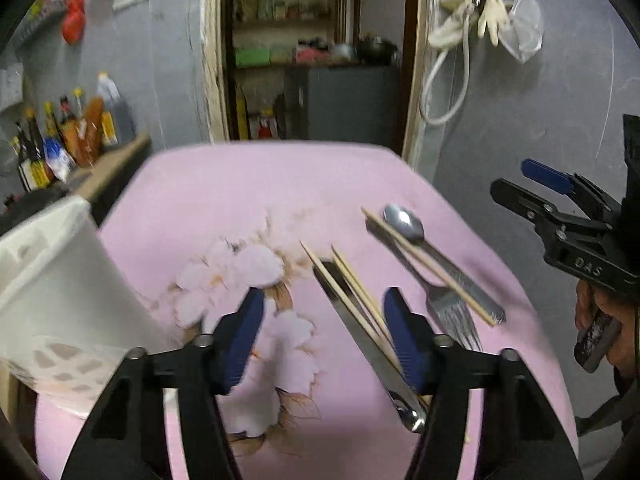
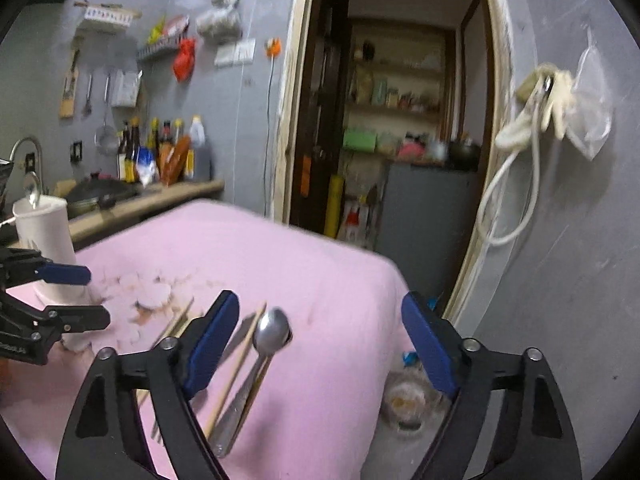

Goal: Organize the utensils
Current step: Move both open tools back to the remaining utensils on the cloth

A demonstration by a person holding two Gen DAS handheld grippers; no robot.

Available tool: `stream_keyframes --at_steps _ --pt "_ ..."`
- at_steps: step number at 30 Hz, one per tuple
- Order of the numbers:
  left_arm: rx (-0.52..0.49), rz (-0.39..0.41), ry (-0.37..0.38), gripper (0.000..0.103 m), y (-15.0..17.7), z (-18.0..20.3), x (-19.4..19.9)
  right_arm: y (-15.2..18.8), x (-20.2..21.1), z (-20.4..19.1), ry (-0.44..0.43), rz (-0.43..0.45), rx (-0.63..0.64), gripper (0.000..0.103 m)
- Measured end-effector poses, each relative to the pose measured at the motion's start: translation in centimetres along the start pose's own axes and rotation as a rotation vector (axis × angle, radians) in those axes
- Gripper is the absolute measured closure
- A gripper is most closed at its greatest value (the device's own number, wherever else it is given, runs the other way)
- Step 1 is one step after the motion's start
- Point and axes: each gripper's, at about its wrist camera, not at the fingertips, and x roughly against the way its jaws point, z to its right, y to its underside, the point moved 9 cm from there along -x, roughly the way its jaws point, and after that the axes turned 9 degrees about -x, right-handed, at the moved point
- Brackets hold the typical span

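A desk point(image 1: 224, 184) covered by a pink floral cloth is shown from both wrist views, with most of the utensils lying loose on it.

At the desk's left side a white holder point(image 1: 60, 280) stands upright; in the right wrist view one spoon bowl point(image 2: 32, 190) is seen rising from its mouth, so a single piece is judged to be sorted already. What else the holder contains cannot be told.

The remaining utensils lie in two small groups near the right half of the cloth. In the nearer group a long metal utensil point(image 1: 360, 332) is crossed by two wooden chopsticks point(image 1: 352, 280). In the farther group a spoon point(image 1: 404, 222), a fork point(image 1: 452, 308) and another chopstick point(image 1: 428, 266) overlap one another. All of these are still to be gathered, so the task is judged to be at an early stage.

The left tongs point(image 1: 324, 336) are spread above the cloth, nothing pinched, with the nearer group just beside the right-hand pad. The right tongs point(image 2: 316, 344) are likewise spread and empty, with the farther spoon lying on the cloth between the pads, untouched.
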Motion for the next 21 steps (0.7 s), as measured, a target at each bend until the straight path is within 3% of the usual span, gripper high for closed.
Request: stream_keyframes --at_steps 4,12,21 --pt "0.008 -0.079 0.053 0.07 1.2 0.5 -1.6 1.6 -1.6 -0.4 -0.011 -0.082 0.033 0.039" --pt "0.045 -0.206 0.124 0.074 3.1 0.9 -3.8 3.4 -2.8 -1.0 -0.04 -0.149 0.052 0.039" --pt "0.021 -0.21 0.119 0.074 2.9 1.7 -4.1 3.7 -3.6 -1.2 -0.049 -0.184 0.052 0.039"
